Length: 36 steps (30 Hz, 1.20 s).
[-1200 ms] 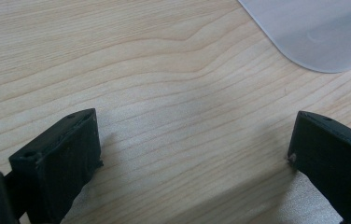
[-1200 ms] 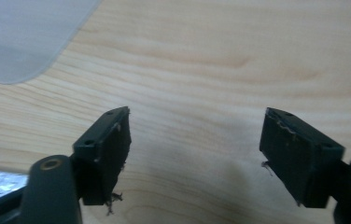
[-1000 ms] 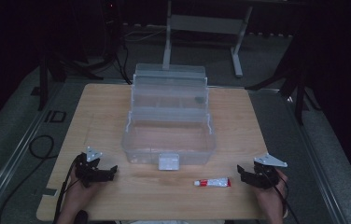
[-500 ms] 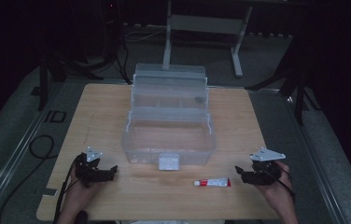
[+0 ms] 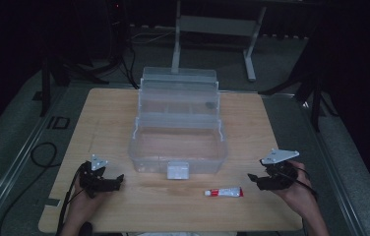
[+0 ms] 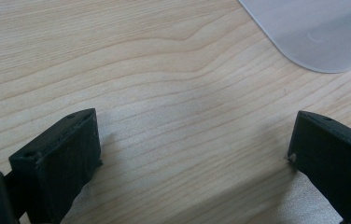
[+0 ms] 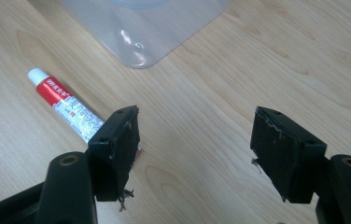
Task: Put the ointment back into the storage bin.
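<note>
The tube (image 7: 68, 106) lies flat on the worktop (image 5: 114, 123), just to the left of the right gripper (image 7: 194, 135) as that gripper's own view shows it; its lower end runs behind the left jaw, and no part of it sits in the gap between the two jaws, where bare wood shows. In the high view the tube (image 5: 224, 192) rests between the two hands, much nearer the right gripper (image 5: 257, 181) than the left gripper (image 5: 118, 180), and just in front of the clear plastic box (image 5: 178, 142). It is a small squeeze tube with a white cap, a red band next to the cap and a white body carrying red print too fine to read. The right gripper's jaws stand apart with nothing between them, and they have just been closing a little. The left gripper's jaws (image 6: 187, 154) are spread wide over bare wood, a corner of the box beyond them. Against the earlier frames, the right gripper has risen off the worktop and tipped, while the left gripper, tube and box lie where they were.
</note>
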Each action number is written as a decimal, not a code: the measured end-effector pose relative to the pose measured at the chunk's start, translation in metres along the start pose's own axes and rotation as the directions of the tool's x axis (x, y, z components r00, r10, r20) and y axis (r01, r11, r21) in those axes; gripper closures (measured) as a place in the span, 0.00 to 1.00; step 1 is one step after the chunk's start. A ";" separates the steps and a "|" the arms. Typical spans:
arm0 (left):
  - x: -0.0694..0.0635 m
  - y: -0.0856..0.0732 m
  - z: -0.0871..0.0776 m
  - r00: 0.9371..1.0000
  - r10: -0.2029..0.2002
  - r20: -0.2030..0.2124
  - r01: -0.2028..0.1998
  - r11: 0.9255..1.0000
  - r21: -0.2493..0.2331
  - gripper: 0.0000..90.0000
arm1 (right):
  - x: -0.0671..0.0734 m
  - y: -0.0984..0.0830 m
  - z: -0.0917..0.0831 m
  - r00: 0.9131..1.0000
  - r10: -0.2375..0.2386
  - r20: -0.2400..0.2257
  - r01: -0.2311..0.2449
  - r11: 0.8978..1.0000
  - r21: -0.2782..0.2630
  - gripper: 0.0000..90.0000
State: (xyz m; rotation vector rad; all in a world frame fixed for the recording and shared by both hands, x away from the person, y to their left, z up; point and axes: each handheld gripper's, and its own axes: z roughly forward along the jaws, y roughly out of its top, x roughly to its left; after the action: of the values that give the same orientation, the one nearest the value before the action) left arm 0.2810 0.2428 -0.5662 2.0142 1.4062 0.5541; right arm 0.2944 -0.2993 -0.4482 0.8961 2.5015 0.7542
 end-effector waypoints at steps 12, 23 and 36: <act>0.000 0.000 0.000 1.000 0.000 0.000 0.000 1.000 0.000 0.03 | -0.002 0.025 0.001 0.993 -0.094 -0.073 0.097 0.994 0.042 0.35; 0.000 0.000 0.000 1.000 0.000 0.000 0.000 1.000 0.000 0.03 | 0.005 0.041 0.007 0.958 -0.237 -0.160 0.255 0.961 0.108 0.41; 0.000 0.000 0.000 1.000 0.000 0.000 0.000 1.000 0.000 0.03 | 0.020 0.055 0.017 0.907 -0.349 -0.235 0.389 0.910 0.147 0.47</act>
State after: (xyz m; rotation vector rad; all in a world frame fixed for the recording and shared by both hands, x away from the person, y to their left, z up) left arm 0.2810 0.2429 -0.5662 2.0145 1.4059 0.5543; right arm 0.3143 -0.2444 -0.4323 0.3855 2.8454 0.5051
